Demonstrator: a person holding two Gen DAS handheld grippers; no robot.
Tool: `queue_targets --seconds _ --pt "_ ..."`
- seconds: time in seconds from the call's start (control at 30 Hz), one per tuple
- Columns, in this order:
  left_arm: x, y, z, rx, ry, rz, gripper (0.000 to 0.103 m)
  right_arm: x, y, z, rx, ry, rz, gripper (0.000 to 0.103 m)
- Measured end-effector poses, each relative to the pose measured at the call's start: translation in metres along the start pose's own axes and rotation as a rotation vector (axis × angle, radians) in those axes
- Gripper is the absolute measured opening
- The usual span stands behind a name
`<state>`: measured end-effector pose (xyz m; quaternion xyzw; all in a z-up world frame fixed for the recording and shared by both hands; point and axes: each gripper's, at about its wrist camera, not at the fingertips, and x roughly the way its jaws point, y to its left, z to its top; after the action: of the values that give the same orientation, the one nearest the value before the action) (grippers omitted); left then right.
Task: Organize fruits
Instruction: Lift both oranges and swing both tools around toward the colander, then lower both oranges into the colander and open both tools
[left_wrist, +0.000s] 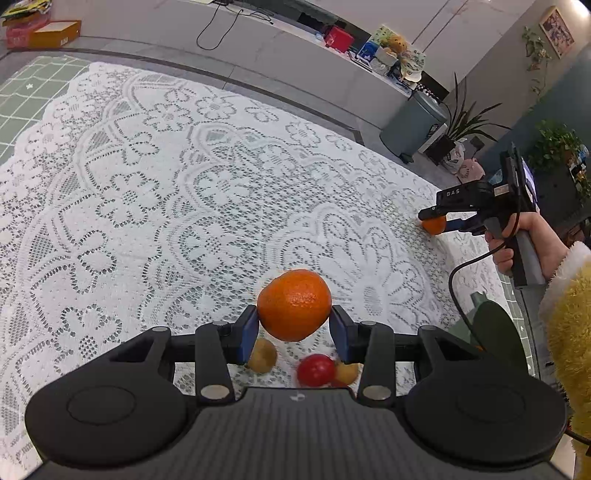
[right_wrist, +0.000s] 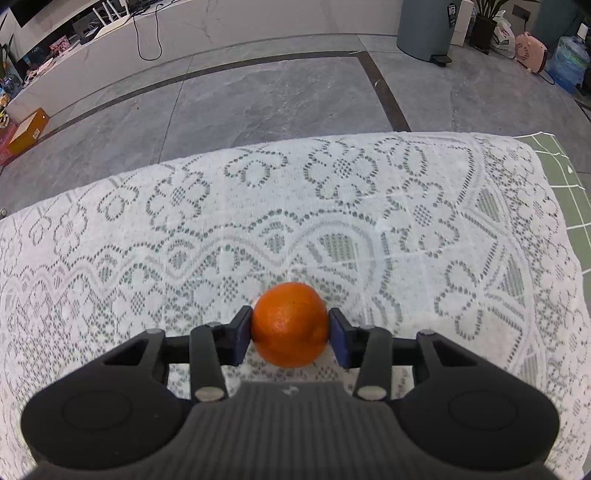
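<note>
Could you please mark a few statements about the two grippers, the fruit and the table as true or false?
1. The left gripper is shut on an orange. True.
2. The right gripper is open and holds nothing. False: its blue pads press on both sides of a second orange.
3. A red fruit lies on the cloth below the left gripper. True; two yellowish-brown fruits lie beside it.
4. The table is covered by a plain blue cloth. False: a white lace tablecloth with flower patterns covers it, over a green gridded mat.
5. A grey bin stands on the floor beyond the table. True.
</note>
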<state>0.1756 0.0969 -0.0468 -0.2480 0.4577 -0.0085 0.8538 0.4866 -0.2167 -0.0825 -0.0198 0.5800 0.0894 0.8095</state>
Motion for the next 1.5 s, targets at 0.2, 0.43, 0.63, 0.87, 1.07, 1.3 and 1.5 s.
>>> queue_targets --seconds 0.2,0.43,0.63,0.87,1.07,1.3,1.5 --pt "-0.016 -0.028 -0.004 0.048 -0.012 -0.026 0.047 -0.042 -0.005 -0.035 -0.039 -0.020 0.054 0.041" --pt "-0.027 -0.083 -0.019 0.179 -0.012 -0.086 0.047 -0.115 -0.016 -0.078 -0.099 -0.070 0.145 0.041" --pt "-0.021 -0.133 -0.038 0.299 0.006 -0.111 0.047 -0.166 -0.030 -0.122 -0.173 -0.095 0.210 0.041" --pt "0.003 -0.176 -0.061 0.435 0.054 -0.094 0.047 -0.177 -0.035 -0.182 -0.263 -0.059 0.254 0.041" --pt "0.023 -0.198 -0.074 0.552 0.083 -0.032 0.047 -0.157 -0.037 -0.207 -0.273 -0.012 0.275 0.041" --pt "0.040 -0.213 -0.080 0.665 0.106 0.013 0.047 -0.139 -0.029 -0.220 -0.377 0.023 0.290 0.041" --pt "0.050 -0.218 -0.083 0.716 0.124 0.046 0.047 -0.130 -0.023 -0.224 -0.451 0.023 0.288 0.041"
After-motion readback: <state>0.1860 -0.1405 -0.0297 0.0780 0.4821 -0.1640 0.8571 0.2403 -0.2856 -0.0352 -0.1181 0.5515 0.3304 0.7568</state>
